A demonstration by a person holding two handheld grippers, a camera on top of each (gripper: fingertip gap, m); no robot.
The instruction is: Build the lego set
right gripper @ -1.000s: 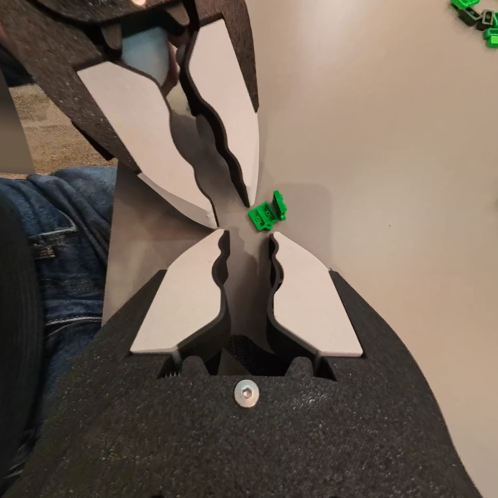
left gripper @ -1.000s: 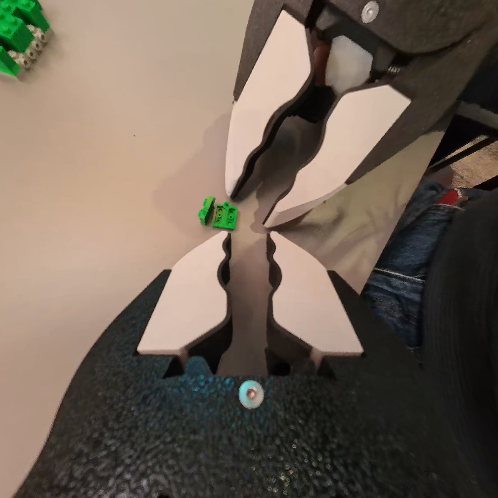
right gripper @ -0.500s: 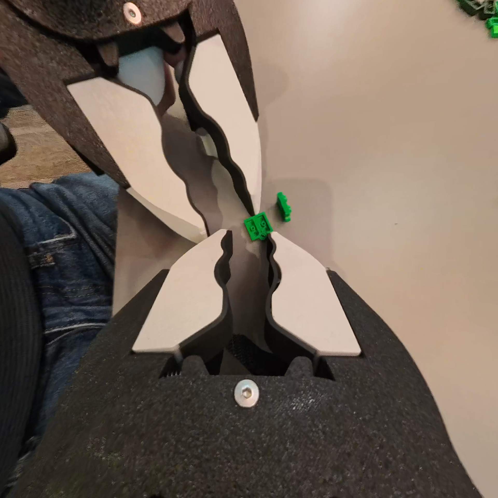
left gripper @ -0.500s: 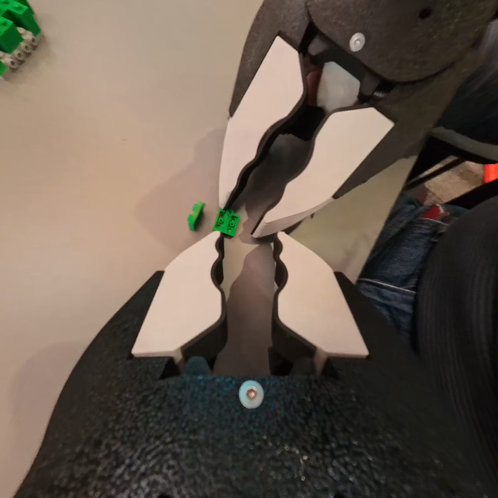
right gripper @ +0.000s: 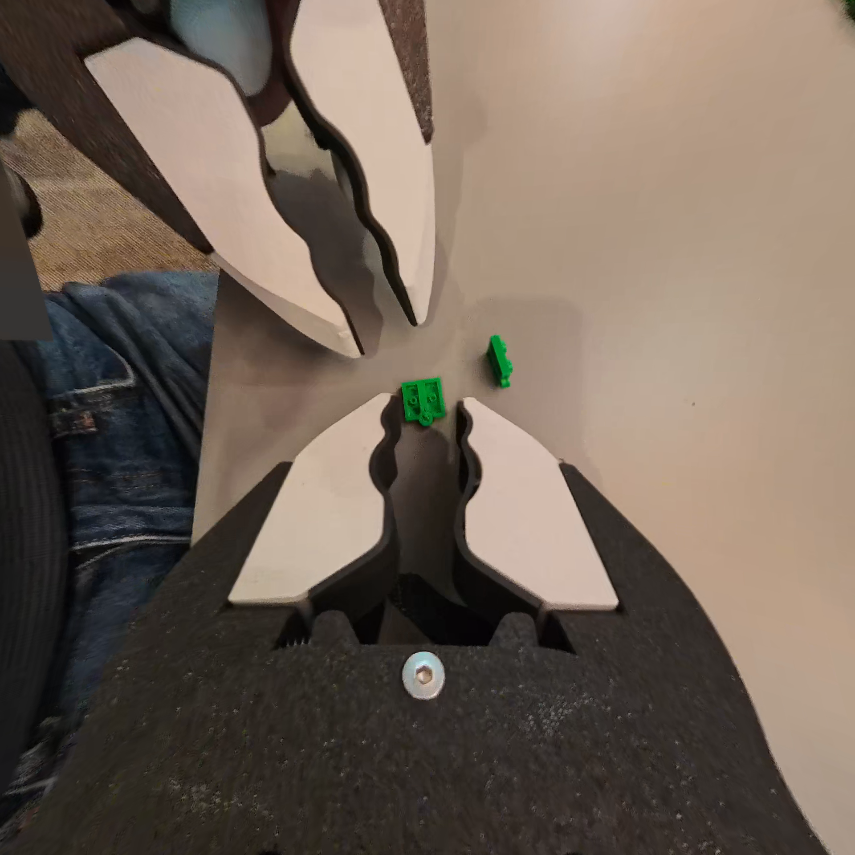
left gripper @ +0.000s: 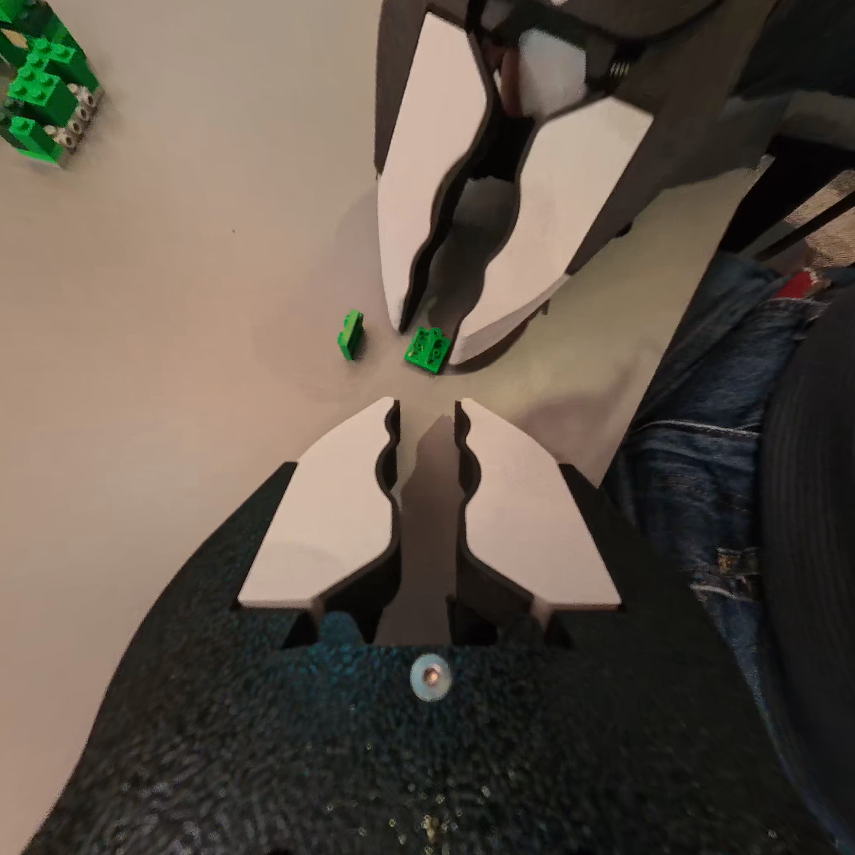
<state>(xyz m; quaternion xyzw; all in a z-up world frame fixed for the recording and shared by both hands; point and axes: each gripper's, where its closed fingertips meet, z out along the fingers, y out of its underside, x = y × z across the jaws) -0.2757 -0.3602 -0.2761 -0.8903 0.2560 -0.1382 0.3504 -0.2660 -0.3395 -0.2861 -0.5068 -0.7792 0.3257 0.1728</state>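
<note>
A small green plate (left gripper: pixel 428 349) lies underside up on the beige table (left gripper: pixel 185 277). It sits between the fingertips of my right gripper (right gripper: pixel 425 399), which is open, with one finger touching the plate (right gripper: pixel 422 400). A smaller green piece (left gripper: pixel 351 335) stands on edge just beside it, apart from it; it also shows in the right wrist view (right gripper: pixel 499 361). My left gripper (left gripper: pixel 425 402) is open and empty, tip to tip with the right gripper (left gripper: pixel 430 344), a short way back from the plate. In the right wrist view the left gripper (right gripper: pixel 387 337) points down from the top.
A partly built green and grey lego model (left gripper: pixel 37 92) stands at the far left of the table. The table edge (left gripper: pixel 647 370) runs close by the grippers, with a person's legs in blue jeans (left gripper: pixel 694 462) beyond it. Both grippers' tips are close together, under 4 cm apart.
The plate has slid away from the smaller piece and now lies between the right gripper's fingertips. The left gripper has drawn back from the plate. Both grippers stay open.
</note>
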